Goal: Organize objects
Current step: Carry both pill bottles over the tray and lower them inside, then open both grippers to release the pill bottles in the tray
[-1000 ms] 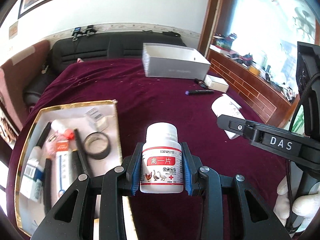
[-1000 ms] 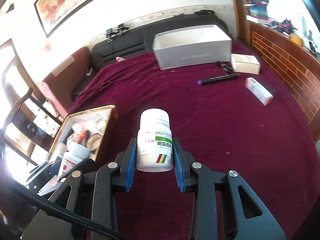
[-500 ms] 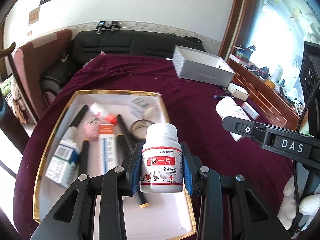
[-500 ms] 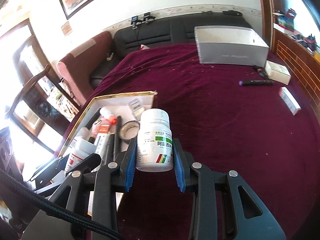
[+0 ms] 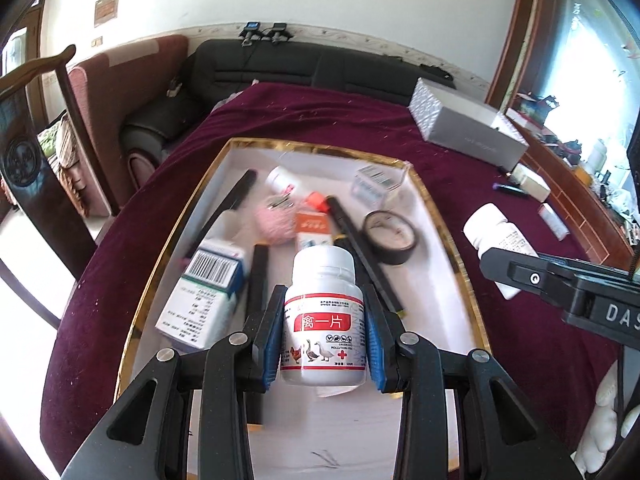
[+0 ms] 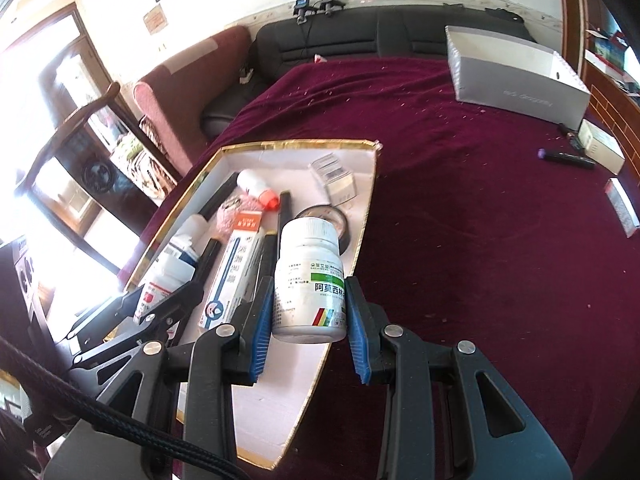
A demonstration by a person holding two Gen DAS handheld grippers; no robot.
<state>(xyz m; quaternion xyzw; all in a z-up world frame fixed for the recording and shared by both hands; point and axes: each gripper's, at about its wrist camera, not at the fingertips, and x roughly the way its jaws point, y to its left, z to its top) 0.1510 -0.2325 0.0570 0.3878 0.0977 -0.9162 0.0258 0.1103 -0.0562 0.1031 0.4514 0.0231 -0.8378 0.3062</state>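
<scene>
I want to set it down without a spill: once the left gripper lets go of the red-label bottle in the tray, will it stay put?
The red-label bottle is tall, so it could tip if it lands on the clutter in the gold-rimmed tray. On its side, its round body would probably roll. Its smooth plastic may slip, though the left gripper holds it firmly by the label.

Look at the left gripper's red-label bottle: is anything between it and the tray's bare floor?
Nothing visible. The red-label bottle hangs clamped over the tray; bare floor lies nearest the camera, beside a black stick and a box.
</scene>
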